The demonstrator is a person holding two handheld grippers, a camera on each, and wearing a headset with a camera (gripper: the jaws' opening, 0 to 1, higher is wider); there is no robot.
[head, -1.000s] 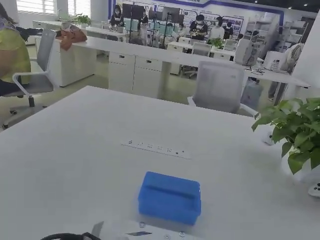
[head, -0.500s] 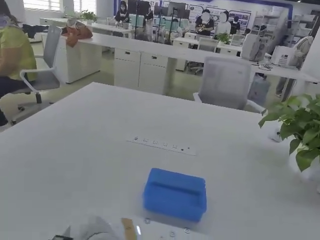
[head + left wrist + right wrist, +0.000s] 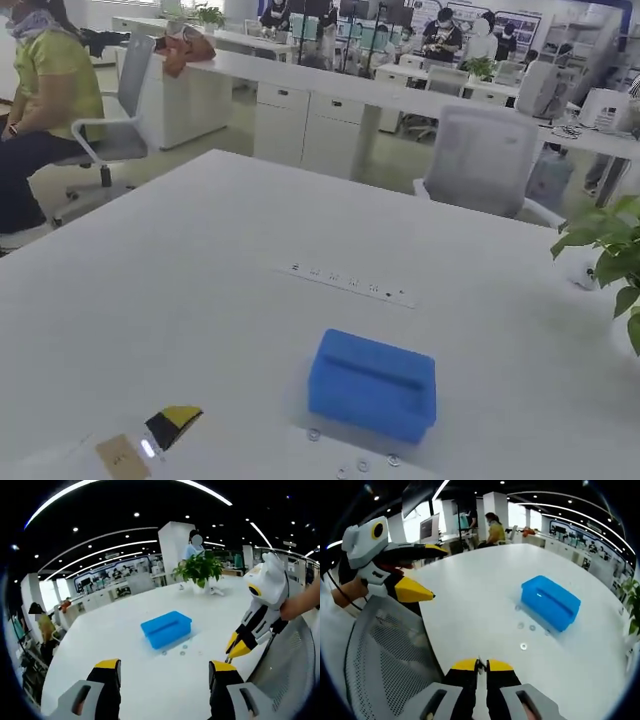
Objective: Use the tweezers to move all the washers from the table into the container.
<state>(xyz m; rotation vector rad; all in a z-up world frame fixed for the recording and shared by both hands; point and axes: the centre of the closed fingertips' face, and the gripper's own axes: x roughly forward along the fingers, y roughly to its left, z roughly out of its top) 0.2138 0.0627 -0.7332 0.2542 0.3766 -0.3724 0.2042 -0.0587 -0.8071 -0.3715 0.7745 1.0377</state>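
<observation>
The blue container (image 3: 372, 385) stands on the white table (image 3: 200, 300), with several small washers (image 3: 362, 465) on the table just in front of it. A gripper's yellow-and-black tip (image 3: 172, 424) pokes in at the lower left. In the left gripper view my left gripper (image 3: 164, 672) is open and holds nothing, facing the container (image 3: 166, 628) and washers (image 3: 182, 653). My right gripper (image 3: 236, 649) hangs at the right. In the right gripper view my right gripper (image 3: 481, 666) is shut on thin tweezers (image 3: 479, 660), well short of the washers (image 3: 523, 646) and container (image 3: 550, 602).
A grey mesh chair back (image 3: 390, 650) sits close under both grippers. A power strip (image 3: 345, 283) is set into the table beyond the container, and a potted plant (image 3: 610, 250) stands at the right edge. A person (image 3: 50, 90) sits at the far left.
The head camera has swung, so the whole picture has shifted to the right. A gripper's yellow tip has risen into the lower left of the head view.
</observation>
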